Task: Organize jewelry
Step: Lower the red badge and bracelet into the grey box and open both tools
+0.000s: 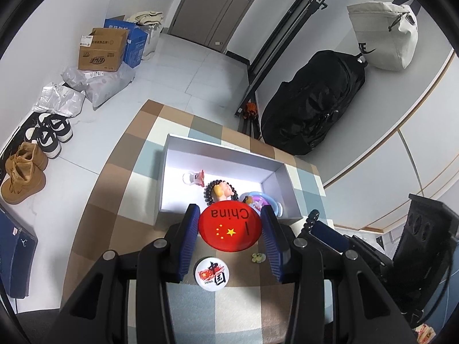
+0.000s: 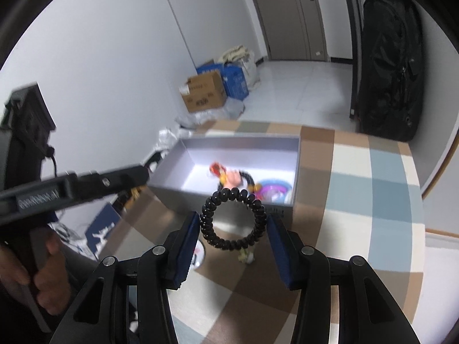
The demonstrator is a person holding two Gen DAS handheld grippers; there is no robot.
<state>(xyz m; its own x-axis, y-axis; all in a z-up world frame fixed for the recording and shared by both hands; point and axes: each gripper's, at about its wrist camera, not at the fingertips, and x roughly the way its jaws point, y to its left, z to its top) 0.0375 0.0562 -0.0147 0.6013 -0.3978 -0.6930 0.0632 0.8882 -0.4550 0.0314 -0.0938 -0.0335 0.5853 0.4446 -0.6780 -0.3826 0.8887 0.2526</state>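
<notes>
- The table carries the open box, which already holds a few trinkets at its near end.
- The left gripper pinches the red badge between its pads, just short of the box's near wall; carry it over the rim before letting go.
- The right gripper clamps the black coil band, clear of the table; aim for the bare far floor of the box.
- A white badge and small flower lie on the cloth, waiting.
</notes>
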